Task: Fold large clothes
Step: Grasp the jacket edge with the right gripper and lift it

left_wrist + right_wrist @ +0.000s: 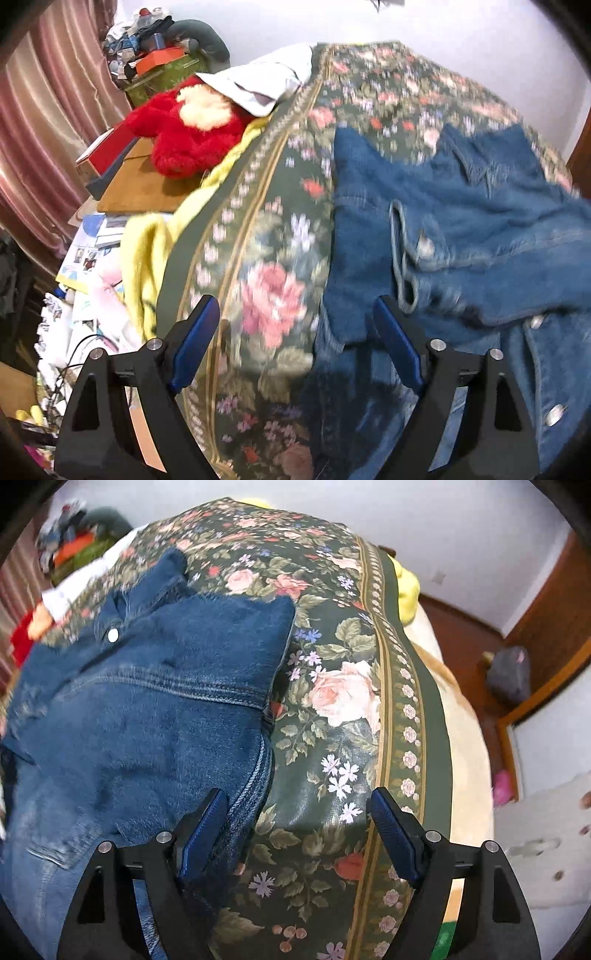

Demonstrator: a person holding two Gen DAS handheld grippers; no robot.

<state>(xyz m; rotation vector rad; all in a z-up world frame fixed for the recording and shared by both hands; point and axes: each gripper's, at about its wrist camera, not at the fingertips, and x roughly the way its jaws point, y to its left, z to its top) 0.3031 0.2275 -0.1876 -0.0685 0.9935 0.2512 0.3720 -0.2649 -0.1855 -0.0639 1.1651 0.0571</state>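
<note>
Here we hold both claws wide apart and empty: our left gripper (295,332) and right gripper (297,823) hover over opposite side edges of the denim jacket (147,701), which lies spread on the floral bedspread (343,701).

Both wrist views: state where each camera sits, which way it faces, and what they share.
Left wrist: rides the left claw, looking forward over the bed's left side; the denim jacket lies right, a red plush toy beyond; both fingers show, spread.
Right wrist: rides the right claw, looking over the bed's right side; jacket left, floor right; both fingers show, spread.
Shared: the jacket and the floral bedspread.
</note>
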